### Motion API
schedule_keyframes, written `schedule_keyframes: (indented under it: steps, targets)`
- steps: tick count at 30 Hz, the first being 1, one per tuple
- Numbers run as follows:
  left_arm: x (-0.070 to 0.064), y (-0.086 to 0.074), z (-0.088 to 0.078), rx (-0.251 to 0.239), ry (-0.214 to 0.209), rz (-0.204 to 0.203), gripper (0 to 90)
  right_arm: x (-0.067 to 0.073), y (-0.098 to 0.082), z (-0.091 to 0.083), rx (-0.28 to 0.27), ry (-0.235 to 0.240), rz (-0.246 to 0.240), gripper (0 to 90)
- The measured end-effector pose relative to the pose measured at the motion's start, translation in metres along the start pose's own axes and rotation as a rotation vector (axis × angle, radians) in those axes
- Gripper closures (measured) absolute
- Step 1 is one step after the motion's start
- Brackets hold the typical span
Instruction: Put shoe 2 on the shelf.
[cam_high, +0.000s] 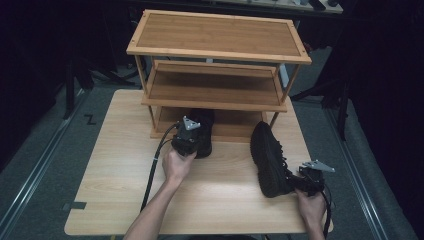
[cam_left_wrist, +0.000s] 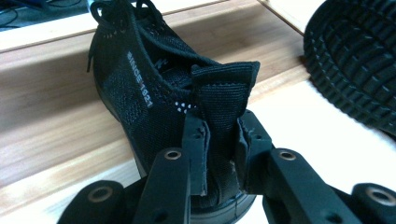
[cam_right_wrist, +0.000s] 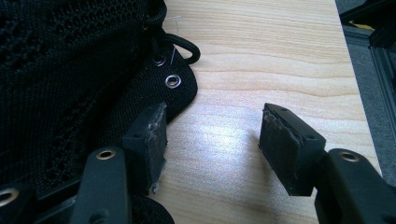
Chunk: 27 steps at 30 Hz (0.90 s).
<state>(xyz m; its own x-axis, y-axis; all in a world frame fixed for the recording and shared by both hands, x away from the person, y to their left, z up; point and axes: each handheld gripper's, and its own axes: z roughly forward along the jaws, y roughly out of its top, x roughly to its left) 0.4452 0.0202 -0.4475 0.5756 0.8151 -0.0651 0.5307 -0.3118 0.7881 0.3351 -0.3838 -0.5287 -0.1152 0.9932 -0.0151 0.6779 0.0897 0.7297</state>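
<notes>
A black knit shoe stands upright at the front edge of the wooden rack's bottom shelf. My left gripper is shut on its heel tab, both pads pressing the fabric. In the high view that shoe pokes out from under the left gripper. A second black shoe lies on its side on the table to the right, its ridged sole turned toward the left. My right gripper stands open by its laced upper, left pad against the fabric, bare wood between the pads.
The three-tier bamboo rack stands at the back of the light wooden table; its top and middle shelves hold nothing. The right gripper is close to the table's right front edge. Dark floor surrounds the table.
</notes>
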Motion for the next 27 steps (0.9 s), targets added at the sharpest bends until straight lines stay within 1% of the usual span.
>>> schedule_keyframes:
  steps: [4,6,14,18,19,22,27]
  targets:
    - [0.002,0.005,0.006,-0.004,0.009,-0.007,76.4,0.000,0.000,0.000,-0.002,0.001,0.000,41.9]
    - [0.004,0.007,0.009,-0.010,0.013,-0.020,76.4,0.000,0.000,0.000,-0.002,0.001,0.000,41.9]
    - [0.005,0.015,0.021,-0.018,0.042,-0.032,76.3,0.000,0.000,0.000,-0.002,0.002,0.001,42.0]
    - [0.007,0.015,0.026,-0.019,0.055,-0.036,76.2,0.000,0.000,0.000,-0.003,0.001,0.003,42.0]
    - [0.008,0.015,0.028,-0.022,0.057,-0.042,76.1,0.000,0.000,0.000,-0.003,0.002,0.004,42.0]
    - [0.010,0.014,0.030,-0.017,0.063,-0.037,75.9,-0.001,0.000,0.000,-0.004,0.003,0.002,42.0]
    - [0.014,0.014,0.030,-0.017,0.045,-0.052,73.0,0.000,0.000,0.000,-0.004,0.002,0.001,42.0]
